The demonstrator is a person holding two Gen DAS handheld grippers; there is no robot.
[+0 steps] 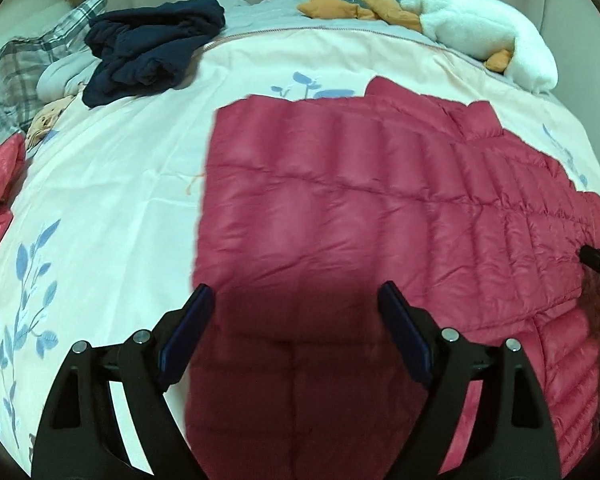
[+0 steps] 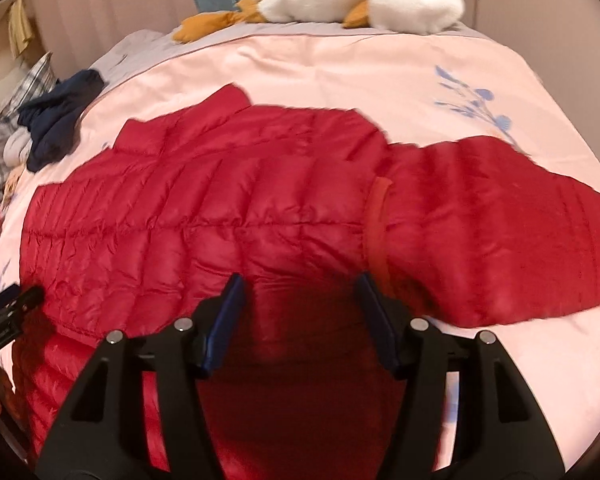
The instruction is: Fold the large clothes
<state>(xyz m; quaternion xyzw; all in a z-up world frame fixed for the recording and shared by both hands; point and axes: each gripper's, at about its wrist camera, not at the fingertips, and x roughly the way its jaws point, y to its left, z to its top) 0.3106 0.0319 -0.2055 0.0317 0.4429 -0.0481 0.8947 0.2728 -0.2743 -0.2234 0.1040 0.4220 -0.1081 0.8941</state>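
On the pink floral bed cover (image 1: 112, 184) | red quilted down jacket (image 2: 204, 200) spread flat, sleeve out at 2 o'clock | my left hand-held gripper (image 1: 296, 304) and right hand-held gripper (image 2: 300, 294) both agape, empty | folding looks barely begun.

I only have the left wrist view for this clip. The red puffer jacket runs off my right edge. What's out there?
Observer: In the right wrist view the red puffer jacket ends in a sleeve spread flat on the pink bedspread.
Operator: Is the right gripper holding anything?
Observer: No. The right gripper is open above the jacket, nothing between its fingers.
Operator: Anything marking where the sleeve begins?
Observer: Yes, an orange-red band crosses the jacket where the sleeve meets the body.
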